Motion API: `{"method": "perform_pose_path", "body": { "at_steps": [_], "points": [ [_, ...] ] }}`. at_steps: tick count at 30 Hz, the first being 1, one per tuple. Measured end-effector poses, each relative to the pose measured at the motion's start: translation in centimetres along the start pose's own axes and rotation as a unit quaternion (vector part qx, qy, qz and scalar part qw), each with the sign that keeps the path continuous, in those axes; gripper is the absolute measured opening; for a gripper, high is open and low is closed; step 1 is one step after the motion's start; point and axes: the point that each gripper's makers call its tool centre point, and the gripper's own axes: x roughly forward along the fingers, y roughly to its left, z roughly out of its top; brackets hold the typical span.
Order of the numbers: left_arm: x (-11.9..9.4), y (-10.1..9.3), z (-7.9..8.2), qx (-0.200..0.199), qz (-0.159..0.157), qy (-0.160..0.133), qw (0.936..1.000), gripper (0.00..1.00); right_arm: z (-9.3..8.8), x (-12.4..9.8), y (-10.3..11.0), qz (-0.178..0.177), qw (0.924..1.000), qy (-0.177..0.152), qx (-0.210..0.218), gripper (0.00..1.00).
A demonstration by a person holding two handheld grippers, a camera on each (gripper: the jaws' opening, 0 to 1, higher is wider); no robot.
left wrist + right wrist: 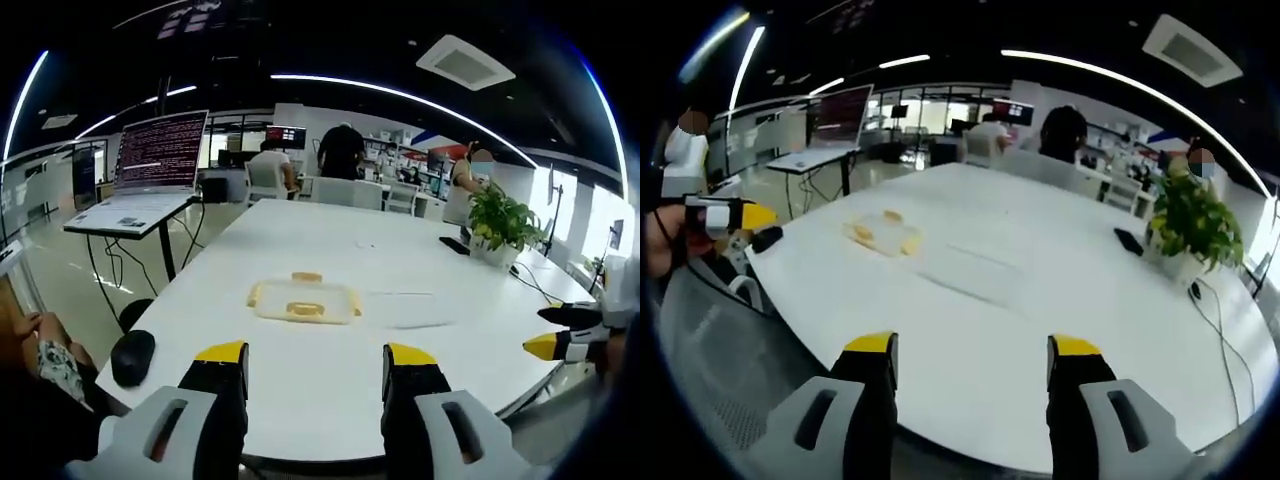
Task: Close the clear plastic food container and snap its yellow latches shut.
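Note:
The clear plastic container with yellow latches on its sides sits on the white table, a little beyond my left gripper. That gripper is open and holds nothing. A faint clear flat piece, which looks like the lid, lies just right of the container. My right gripper comes in from the right edge, off the table. In the right gripper view the container is far off to the upper left. The right gripper is open and empty over the table's near edge. The left gripper shows at the far left.
A black mouse lies at the table's left edge. A potted plant and a dark phone are at the far right. A laptop on a stand is beside the table. People sit and stand at the back.

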Motion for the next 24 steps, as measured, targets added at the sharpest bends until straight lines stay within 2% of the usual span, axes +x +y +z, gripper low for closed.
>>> {"method": "perform_pose_path", "body": {
  "at_steps": [5, 13, 18, 24],
  "points": [
    [0.0, 0.1, 0.0, -0.007, 0.001, 0.002, 1.0, 0.48, 0.0, 0.0, -0.1, -0.001, 1.0, 0.002, 0.001, 0.57],
    [0.2, 0.8, 0.0, -0.032, 0.01, 0.016, 0.9993, 0.5, 0.0, 0.3, -0.6, -0.001, 0.9996, 0.007, 0.027, 0.58],
    [0.5, 0.5, 0.2, -0.021, 0.008, 0.018, 0.9996, 0.5, 0.3, 0.7, -0.5, 0.002, 0.9997, 0.01, 0.021, 0.58],
    [1.3, 0.7, 0.5, -0.027, 0.009, 0.024, 0.9993, 0.5, 0.8, 1.3, -0.9, 0.003, 0.9997, 0.01, 0.022, 0.59]
  ]
}}
